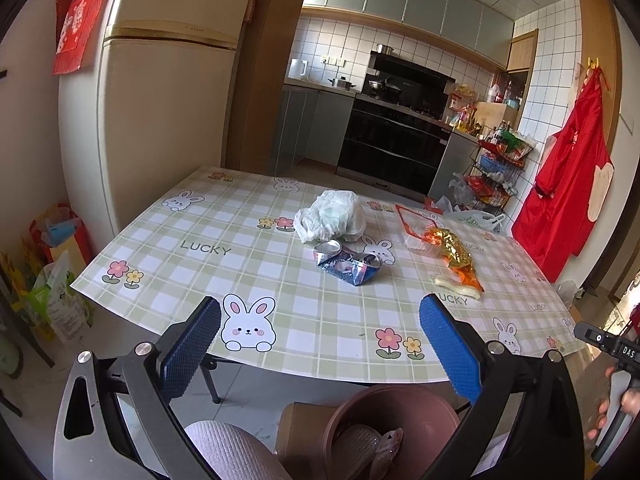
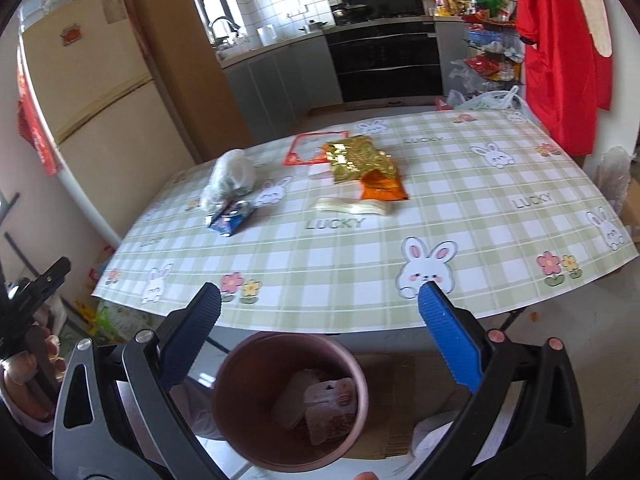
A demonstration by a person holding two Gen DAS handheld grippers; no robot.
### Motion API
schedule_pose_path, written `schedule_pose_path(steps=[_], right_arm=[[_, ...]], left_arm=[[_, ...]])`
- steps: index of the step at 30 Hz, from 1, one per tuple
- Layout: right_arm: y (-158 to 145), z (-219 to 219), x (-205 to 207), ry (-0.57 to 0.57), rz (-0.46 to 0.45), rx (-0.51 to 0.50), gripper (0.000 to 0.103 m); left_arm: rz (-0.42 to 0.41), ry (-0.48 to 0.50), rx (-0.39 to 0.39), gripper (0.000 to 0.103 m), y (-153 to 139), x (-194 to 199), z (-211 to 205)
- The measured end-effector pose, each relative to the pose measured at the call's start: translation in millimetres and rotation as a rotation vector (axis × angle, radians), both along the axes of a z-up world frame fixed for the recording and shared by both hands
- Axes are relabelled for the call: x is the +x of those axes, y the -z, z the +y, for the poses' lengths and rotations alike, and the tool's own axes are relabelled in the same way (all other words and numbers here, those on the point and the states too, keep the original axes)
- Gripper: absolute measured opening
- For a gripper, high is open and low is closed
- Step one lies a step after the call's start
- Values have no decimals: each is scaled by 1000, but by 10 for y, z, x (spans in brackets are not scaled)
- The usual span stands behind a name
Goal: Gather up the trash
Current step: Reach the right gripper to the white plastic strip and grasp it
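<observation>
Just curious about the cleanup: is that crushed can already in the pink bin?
No, the crushed can lies on the tablecloth, outside the pink bin.

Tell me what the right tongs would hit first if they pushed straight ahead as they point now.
Probably the bare checked tablecloth near the table's front edge. The right tongs stand open and empty above the pink bin, aimed over its rim. The cream wrapper lies further along; depth is uncertain.

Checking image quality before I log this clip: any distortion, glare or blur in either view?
Left wrist view: strong fisheye bending of the green checked tablecloth edge, dark corner vignette, sharp crushed blue drink can. Right wrist view: same barrel distortion, daylight sheen on the crinkled gold foil wrapper, the pink round plastic bin below slightly soft.
</observation>
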State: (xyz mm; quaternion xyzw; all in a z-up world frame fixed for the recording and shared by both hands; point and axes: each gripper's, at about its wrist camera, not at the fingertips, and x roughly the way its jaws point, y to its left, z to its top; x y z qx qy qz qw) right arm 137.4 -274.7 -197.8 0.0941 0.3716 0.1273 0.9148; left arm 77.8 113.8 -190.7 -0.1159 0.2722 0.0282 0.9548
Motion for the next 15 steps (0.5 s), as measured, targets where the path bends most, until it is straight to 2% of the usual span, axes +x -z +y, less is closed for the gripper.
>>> schedule_pose_path(steps=[8,15], right_arm=[[140,-73,292,40,14,-90,97],[293,-23,547,5,39,-147,97]], left_arm=[[55,-7,-16,97,248,246,40],[109,-1,-11,97,421,466,21]])
